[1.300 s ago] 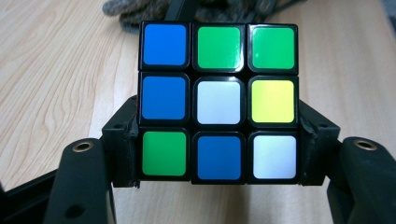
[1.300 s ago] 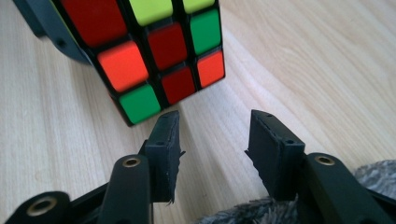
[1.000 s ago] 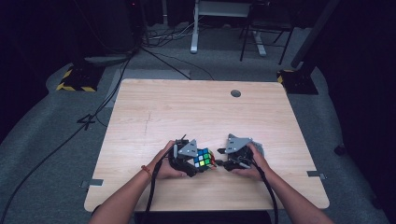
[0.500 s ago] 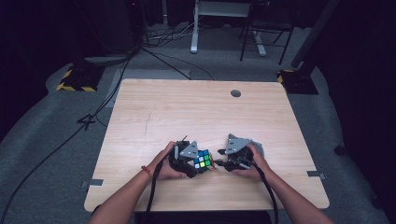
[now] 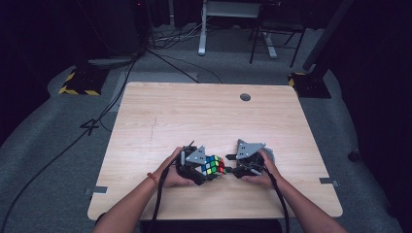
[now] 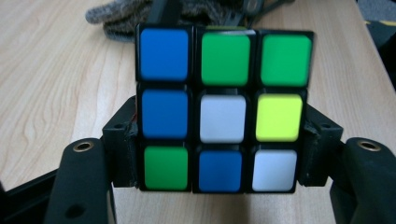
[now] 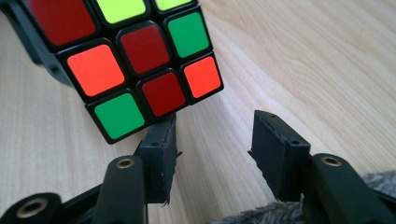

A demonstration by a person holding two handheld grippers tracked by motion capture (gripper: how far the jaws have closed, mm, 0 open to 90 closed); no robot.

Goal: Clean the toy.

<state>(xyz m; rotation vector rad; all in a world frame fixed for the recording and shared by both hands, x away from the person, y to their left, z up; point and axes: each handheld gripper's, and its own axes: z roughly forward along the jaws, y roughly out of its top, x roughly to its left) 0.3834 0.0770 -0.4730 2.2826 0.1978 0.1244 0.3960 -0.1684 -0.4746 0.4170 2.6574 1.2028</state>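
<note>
Rubik's cube (image 5: 213,165) sits near the front edge of the wooden table (image 5: 204,116), just above or on it, between my two grippers. My left gripper (image 6: 219,144) has it clamped: in the left gripper view its jaws press the cube's two side faces at the lower two layers. My right gripper (image 7: 212,154) stands apart with nothing between its jaws, tips just under the cube's near corner; one jaw looks to touch the bottom edge, can't be sure.

Handling guess: hard plastic, light, rigid as a block but layers twist, and the glossy stickers are slippery. Best hold is flat on opposite faces, square, not on corners. For a turn I'd pinch one outer layer with the right while the left holds the rest.

Versus the earlier high views: almost no change. Cube and both hands are in the same spot; right gripper maybe a touch closer to the cube.
</note>
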